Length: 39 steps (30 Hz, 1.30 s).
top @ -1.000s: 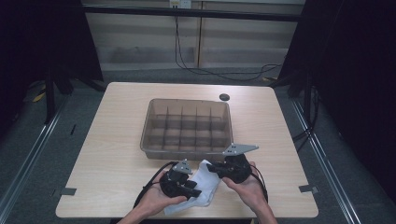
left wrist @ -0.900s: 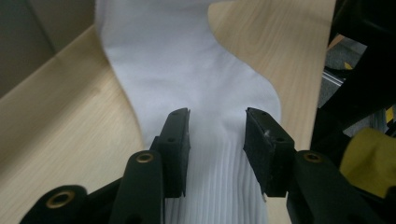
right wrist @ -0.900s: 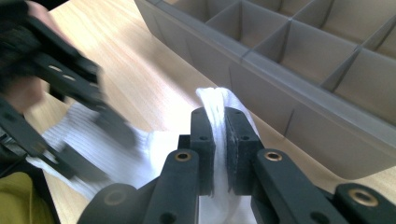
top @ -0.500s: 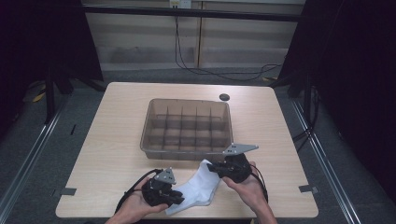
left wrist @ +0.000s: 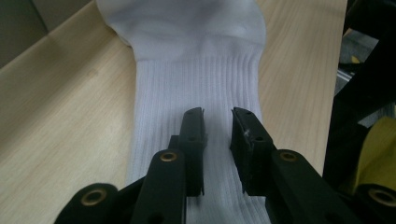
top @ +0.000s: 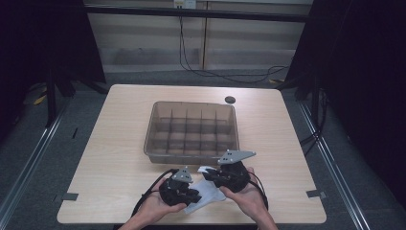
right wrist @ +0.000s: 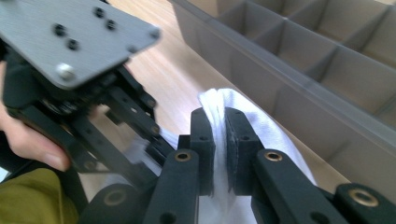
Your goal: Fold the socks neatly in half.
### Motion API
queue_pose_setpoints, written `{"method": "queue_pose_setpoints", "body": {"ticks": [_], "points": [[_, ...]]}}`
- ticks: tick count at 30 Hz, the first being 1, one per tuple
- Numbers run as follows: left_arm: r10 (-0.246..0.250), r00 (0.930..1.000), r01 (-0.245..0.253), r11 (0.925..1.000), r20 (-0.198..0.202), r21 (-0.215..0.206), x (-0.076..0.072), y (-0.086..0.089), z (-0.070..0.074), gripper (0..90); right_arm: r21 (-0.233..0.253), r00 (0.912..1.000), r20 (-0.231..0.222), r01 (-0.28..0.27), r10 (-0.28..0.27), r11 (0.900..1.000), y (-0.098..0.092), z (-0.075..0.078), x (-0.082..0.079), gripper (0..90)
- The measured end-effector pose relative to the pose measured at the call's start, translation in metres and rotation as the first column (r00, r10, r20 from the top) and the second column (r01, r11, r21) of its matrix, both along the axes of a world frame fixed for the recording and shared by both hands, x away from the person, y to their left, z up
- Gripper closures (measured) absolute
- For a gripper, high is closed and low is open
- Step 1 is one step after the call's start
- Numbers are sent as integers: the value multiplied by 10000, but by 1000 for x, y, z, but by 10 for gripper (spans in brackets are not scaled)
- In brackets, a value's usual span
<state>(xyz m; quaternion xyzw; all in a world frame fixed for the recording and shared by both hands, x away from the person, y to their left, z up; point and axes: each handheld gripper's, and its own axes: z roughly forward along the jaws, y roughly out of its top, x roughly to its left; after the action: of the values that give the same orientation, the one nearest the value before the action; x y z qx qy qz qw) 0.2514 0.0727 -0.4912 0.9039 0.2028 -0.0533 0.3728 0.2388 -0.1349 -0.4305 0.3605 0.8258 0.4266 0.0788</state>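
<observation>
High view
- Sock position: the white sock (top: 207, 195) is lying on the table (top: 119, 143) at the near edge, between the two grippers and just in front of the box (top: 192, 129).
- Left gripper: the left gripper (top: 187, 195) is sitting over the near end of the sock; from here I cannot tell how its jaws are standing.
- Right gripper: the right gripper (top: 209, 175) is holding the far end of the sock, just beside the near wall of the box.
- Open room: wide bare tabletop is lying to the left and right of the box and of both hands.
- Edges: the hands are working close to the near table edge; the box wall is closing off the far side.
- Other things: a small dark disc (top: 230, 99) is lying near the far edge, well apart from the work.

Left gripper view
- Jaw state: the left gripper (left wrist: 217, 114) is standing with its jaws spread, a narrow gap between them, pinching nothing.
- Sock position: the ribbed cuff of the sock (left wrist: 196, 74) is lying flat beneath the jaws and running away from them.
- Open room: bare tabletop is showing on both sides of the sock.

Right gripper view
- Jaw state: the right gripper (right wrist: 218, 116) is pinching a bunched fold of the sock (right wrist: 261, 126) between its pads.
- Obstruction: the box (right wrist: 299, 79) wall is running just beside the jaws, on the right.
- Other gripper: the left gripper (right wrist: 135, 126) is crowding in from the left, touching the sock.
</observation>
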Motion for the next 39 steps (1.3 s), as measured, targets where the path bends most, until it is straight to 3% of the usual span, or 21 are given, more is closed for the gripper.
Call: {"method": "queue_pose_setpoints", "body": {"ticks": [5, 7, 11, 15, 20, 27, 33, 35, 39], "points": [[131, 9999, -130, 9990, 11, -420, -2, 3, 3, 670, -55, 9997, -95, -226, 225, 9997, 13, -3, 1, 828], [34, 9998, -43, 9986, -181, -524, 0, 10, 9, 668, -37, 9994, -163, -293, 293, 9996, 16, -5, 2, 827], [-3, 10000, 4, 9997, 6, -254, -2, 30, 20, 703, -134, 9990, -309, -341, 337, 9993, 19, -11, 3, 827], [-49, 10000, 49, 9999, -3, -91, -5, 50, 19, 765, -207, 9986, -386, -359, 351, 9991, 21, -15, 4, 827], [-31, 9999, 30, 9999, -153, -119, -2, 47, 6, 774, -192, 9983, -425, -411, 403, 9990, 24, -16, 4, 827], [211, 9996, -209, 9997, 165, -129, -3, 39, 4, 765, -211, 9960, -428, -793, 783, 9966, 34, -13, -5, 825], [310, 9995, -307, 9990, 81, -314, -3, 45, 7, 743, -533, 9930, -744, -960, 920, 9940, 41, -27, -6, 804], [379, 9993, -378, 9987, 41, -331, -1, 49, 8, 743, -674, 9905, -942, -1068, 1002, 9920, 43, -33, -6, 780], [583, 9983, -581, 9977, 22, -351, 2, 57, 10, 743, -457, 9864, -1085, -1292, 1236, 9906, 44, -34, -8, 665]]}}
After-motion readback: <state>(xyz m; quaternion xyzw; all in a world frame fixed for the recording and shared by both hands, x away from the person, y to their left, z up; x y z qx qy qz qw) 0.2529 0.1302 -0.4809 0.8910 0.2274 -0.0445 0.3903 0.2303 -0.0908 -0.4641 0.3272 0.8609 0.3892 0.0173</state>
